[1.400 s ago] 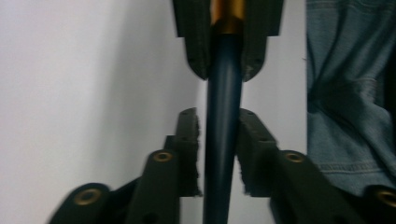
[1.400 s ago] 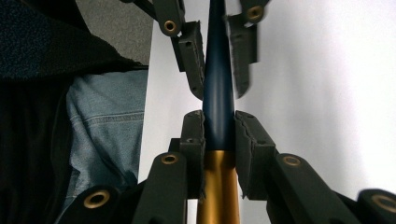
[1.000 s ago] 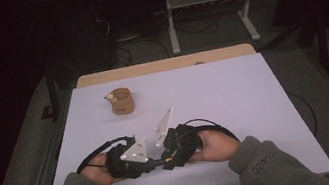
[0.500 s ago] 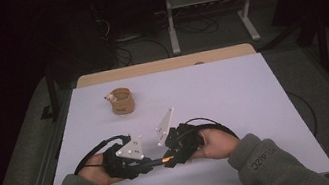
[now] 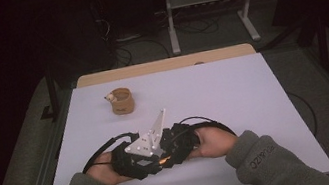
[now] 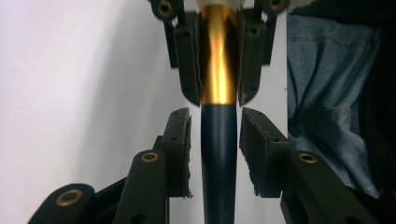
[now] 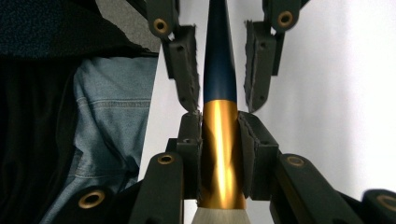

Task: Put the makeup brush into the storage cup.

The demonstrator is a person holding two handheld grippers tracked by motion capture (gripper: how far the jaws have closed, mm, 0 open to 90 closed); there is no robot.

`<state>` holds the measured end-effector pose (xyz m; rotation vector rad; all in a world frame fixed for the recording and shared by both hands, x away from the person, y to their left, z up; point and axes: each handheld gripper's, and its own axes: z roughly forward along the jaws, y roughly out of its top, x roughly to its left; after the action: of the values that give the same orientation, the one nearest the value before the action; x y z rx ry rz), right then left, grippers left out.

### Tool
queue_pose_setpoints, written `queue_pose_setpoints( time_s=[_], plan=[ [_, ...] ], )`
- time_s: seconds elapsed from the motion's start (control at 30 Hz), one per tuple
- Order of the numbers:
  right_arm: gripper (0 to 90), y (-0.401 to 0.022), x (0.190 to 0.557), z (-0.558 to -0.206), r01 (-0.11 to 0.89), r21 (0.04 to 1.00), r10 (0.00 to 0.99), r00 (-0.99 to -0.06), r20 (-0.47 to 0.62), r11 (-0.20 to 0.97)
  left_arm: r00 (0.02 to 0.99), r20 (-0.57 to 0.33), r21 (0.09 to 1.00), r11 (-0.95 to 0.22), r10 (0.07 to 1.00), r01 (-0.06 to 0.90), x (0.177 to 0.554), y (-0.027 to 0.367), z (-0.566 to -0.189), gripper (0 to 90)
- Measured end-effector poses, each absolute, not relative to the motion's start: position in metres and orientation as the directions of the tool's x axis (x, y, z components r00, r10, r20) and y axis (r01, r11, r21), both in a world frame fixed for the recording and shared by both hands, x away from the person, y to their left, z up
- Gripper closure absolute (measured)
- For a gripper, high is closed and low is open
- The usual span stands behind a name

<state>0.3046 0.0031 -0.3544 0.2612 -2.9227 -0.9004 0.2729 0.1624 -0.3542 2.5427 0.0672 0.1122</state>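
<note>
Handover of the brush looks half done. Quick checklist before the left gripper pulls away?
1. Right gripper shut on the gold ferrule of the brush: ok, both pads press on it.
2. Left gripper released: ok, its jaws have just been opening; gaps show on both sides of the dark blue handle, which sits between them.
3. Brush in line with both grippers: ok, it runs straight down the middle in both gripper views.
4. Bristles free of the table: cannot tell.
5. Cup out of the way: ok, it stands apart, farther up the table.
</note>
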Motion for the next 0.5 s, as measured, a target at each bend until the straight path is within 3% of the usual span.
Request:
queue_pose_setpoints(
  time_s=[0.03,0.13,0.17,0.2,0.27,0.5],
  plan=[
    [71.2,0.001,0.301,-0.352,-0.081,0.537,-0.133,-0.989,0.058,0.84,0.995,0.066,0.562,-0.827,0.073,0.023,0.273,0.162,-0.354,65.9],
    [71.1,0.0,0.303,-0.352,-0.084,0.543,-0.133,-0.99,0.051,0.835,0.993,0.106,0.549,-0.835,0.044,-0.022,0.275,0.162,-0.354,73.6],
    [71.0,-0.001,0.304,-0.352,-0.078,0.549,-0.129,-0.99,0.055,0.832,0.995,0.006,0.572,-0.816,0.103,0.081,0.269,0.164,-0.357,74.0],
    [70.4,-0.005,0.302,-0.349,-0.013,0.532,-0.078,-0.992,0.1,0.847,0.994,-0.001,0.578,-0.811,0.108,0.089,0.269,0.165,-0.357,74.3],
    [69.8,-0.007,0.301,-0.348,0.006,0.527,-0.064,-0.991,0.116,0.85,0.995,-0.002,0.583,-0.808,0.103,0.085,0.269,0.166,-0.357,74.3],
    [65.3,-0.022,0.308,-0.347,0.013,0.564,-0.055,-0.993,0.102,0.825,0.99,0.021,0.618,-0.78,0.142,0.098,0.27,0.178,-0.357,74.4]
  ],
)
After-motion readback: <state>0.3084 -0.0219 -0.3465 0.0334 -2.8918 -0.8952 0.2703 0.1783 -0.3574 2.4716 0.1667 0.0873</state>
